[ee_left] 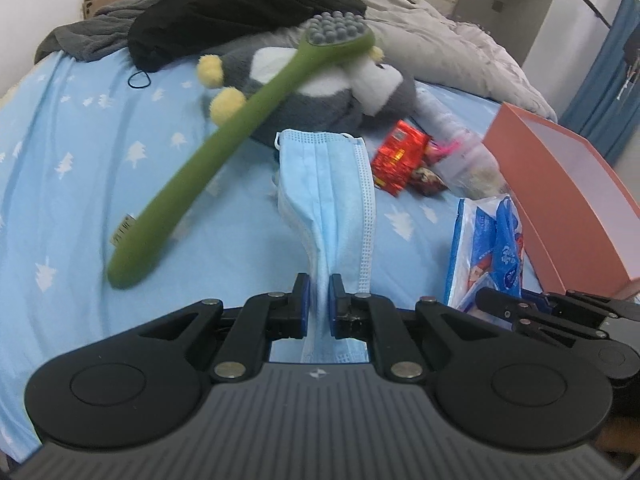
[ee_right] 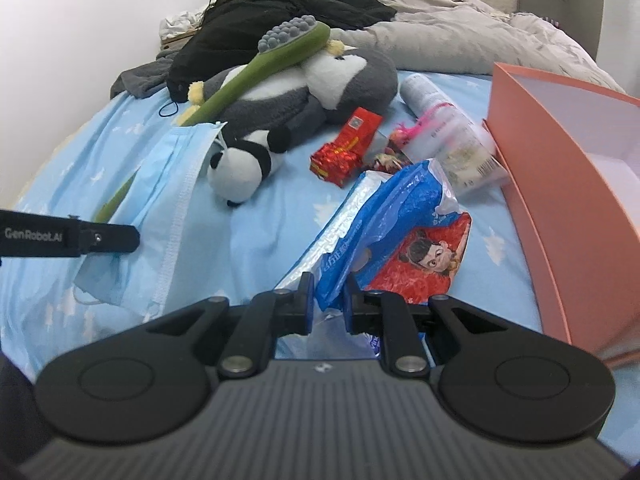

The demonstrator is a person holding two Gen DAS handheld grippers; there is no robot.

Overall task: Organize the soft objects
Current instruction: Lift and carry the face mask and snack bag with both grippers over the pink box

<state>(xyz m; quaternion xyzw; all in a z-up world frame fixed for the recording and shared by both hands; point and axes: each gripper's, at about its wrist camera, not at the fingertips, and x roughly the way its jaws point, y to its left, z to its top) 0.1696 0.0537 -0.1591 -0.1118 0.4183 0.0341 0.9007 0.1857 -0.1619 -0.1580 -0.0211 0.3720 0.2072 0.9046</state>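
Between the left tool's (ee_left: pixel 319 290) pads a blue face mask (ee_left: pixel 332 188) is pinched; beside it the right tool (ee_right: pixel 328 290) grips a blue tissue packet (ee_right: pixel 384 216). Beyond lie a penguin plush (ee_right: pixel 320 80), panda plush (ee_right: pixel 244 164), green massage stick (ee_left: pixel 224 140) and, rightward, an orange box (ee_right: pixel 560 140) on the bed (ee_left: pixel 80 140).

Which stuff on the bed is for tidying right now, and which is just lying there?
For the job: face mask in left gripper; blue tissue pack in right gripper; pink box.

Lying about: green brush, penguin plush, panda plush, red packet, black clothes.
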